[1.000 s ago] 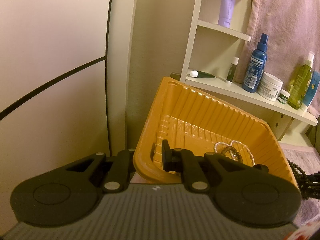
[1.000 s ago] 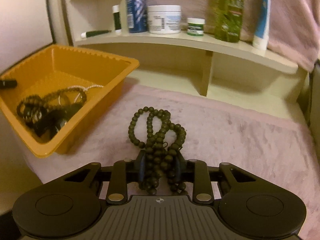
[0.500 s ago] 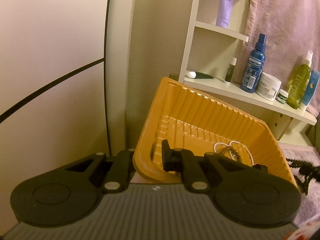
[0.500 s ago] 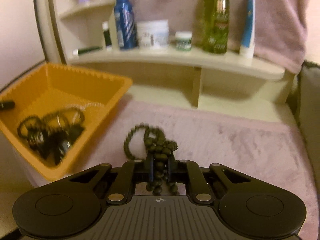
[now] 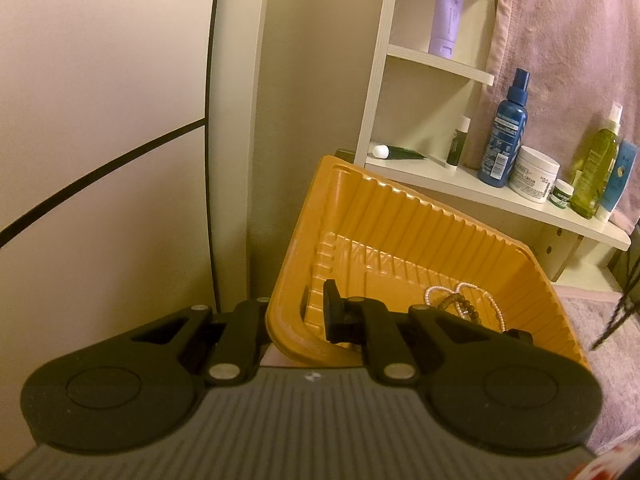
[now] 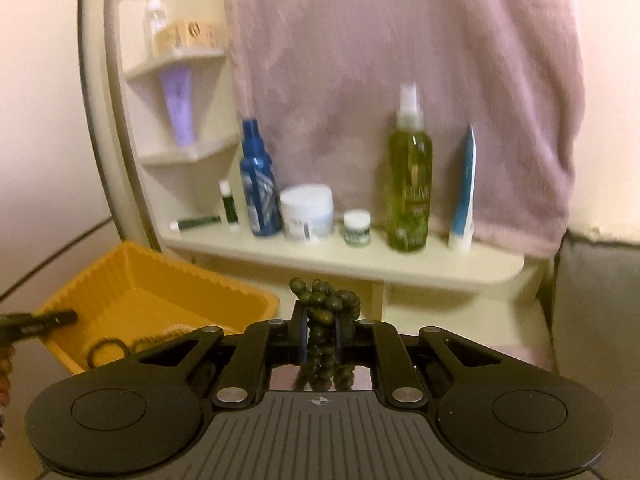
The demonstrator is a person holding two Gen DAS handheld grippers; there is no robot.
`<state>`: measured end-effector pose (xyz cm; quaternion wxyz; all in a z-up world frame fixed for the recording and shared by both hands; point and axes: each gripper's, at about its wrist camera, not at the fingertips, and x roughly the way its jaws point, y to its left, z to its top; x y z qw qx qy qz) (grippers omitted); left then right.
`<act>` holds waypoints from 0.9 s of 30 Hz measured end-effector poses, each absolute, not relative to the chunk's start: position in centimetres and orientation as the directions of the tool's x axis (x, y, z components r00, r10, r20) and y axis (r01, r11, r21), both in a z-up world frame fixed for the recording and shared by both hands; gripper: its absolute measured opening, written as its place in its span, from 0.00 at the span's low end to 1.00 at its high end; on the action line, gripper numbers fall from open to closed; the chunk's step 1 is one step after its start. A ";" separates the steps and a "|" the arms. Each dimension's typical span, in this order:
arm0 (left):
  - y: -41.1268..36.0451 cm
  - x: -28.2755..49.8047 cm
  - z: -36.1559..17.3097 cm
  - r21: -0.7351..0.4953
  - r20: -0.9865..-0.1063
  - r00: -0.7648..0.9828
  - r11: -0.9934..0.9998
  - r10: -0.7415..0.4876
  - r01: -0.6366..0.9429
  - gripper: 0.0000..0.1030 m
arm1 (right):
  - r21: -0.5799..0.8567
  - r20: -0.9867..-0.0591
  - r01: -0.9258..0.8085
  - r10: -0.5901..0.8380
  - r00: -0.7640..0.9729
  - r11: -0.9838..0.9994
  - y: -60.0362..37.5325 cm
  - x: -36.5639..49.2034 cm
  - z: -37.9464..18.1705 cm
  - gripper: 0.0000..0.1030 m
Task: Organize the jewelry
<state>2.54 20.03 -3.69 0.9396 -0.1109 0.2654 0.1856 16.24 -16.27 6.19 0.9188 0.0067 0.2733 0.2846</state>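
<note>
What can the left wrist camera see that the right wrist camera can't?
Only the left wrist view shows the left gripper with its jaws shut on the tray's near wall, plus the pearl string inside. Only the right wrist view shows the right gripper with its jaws shut on the dark beads, and the clear bottle on the top shelf. Both show the tray, the blue bottle, the white jar and the pink towel.

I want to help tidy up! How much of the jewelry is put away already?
Some is done: a pearl strand and dark bracelets already lie in the orange tray. The left tongs grip the tray's rim. The right tongs hold a dark bead necklace, not yet in the tray.
</note>
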 end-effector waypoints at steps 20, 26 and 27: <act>20.1 2.4 -3.1 -0.133 -0.536 0.802 0.912 0.264 -0.389 0.10 | 0.298 -0.386 -0.698 0.751 0.536 0.652 -5.9 14.5 12.6 0.12; 20.2 2.4 -3.1 -0.139 -0.536 0.803 0.912 0.259 -0.386 0.10 | 0.338 -0.432 -0.713 0.774 0.462 0.614 -0.7 15.8 9.9 0.12; 20.2 2.3 -3.1 -0.139 -0.537 0.804 0.912 0.257 -0.385 0.10 | 0.346 -0.443 -0.711 0.774 0.452 0.613 -0.1 16.0 9.3 0.12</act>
